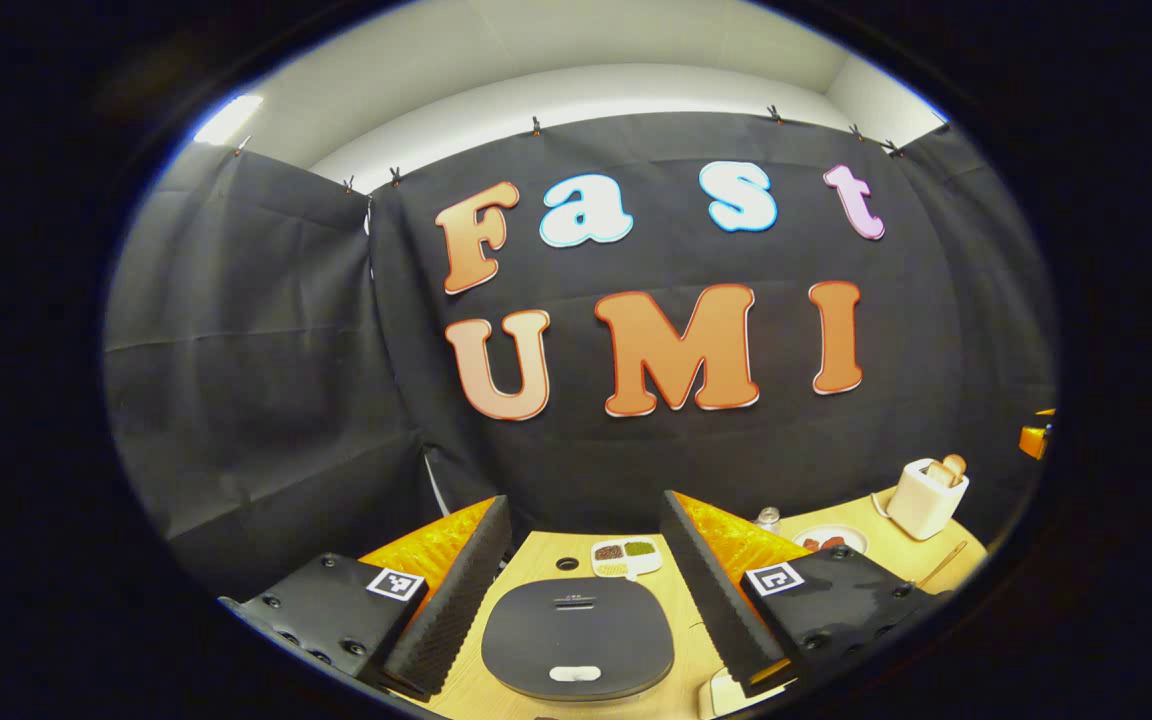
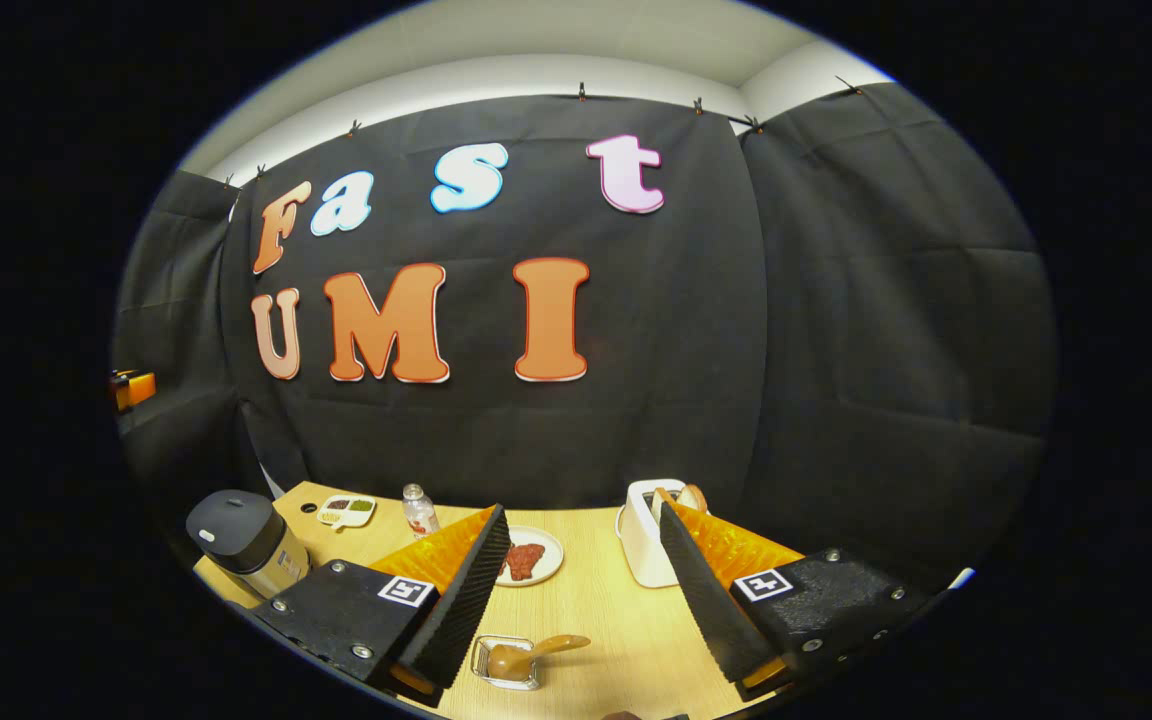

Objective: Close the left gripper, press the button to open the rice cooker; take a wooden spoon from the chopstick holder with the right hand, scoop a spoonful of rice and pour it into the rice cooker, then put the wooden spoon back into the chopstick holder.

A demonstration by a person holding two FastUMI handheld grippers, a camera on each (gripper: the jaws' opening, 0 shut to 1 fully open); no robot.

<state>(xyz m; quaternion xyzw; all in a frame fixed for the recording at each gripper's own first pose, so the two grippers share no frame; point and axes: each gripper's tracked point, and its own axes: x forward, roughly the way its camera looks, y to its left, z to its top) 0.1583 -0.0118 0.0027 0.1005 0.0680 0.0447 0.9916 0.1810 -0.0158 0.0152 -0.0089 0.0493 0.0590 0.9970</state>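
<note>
Left gripper (image 1: 576, 590) held above tabletop (image 1: 546, 555), jaws spread wide apart. Rice cooker (image 1: 577, 637) seen between fingers, lid down, pale button (image 1: 574, 674) at near edge. Divided condiment dish (image 1: 626, 556) set behind cooker, near far edge. Toaster (image 1: 924, 497) with bread placed toward far right corner; plate (image 1: 829, 541) beside it.

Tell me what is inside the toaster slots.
Browned bread slices poke out of the top of the white toaster, in the right gripper view. Their lower parts sit hidden inside the body, and the right finger covers one side.
</note>
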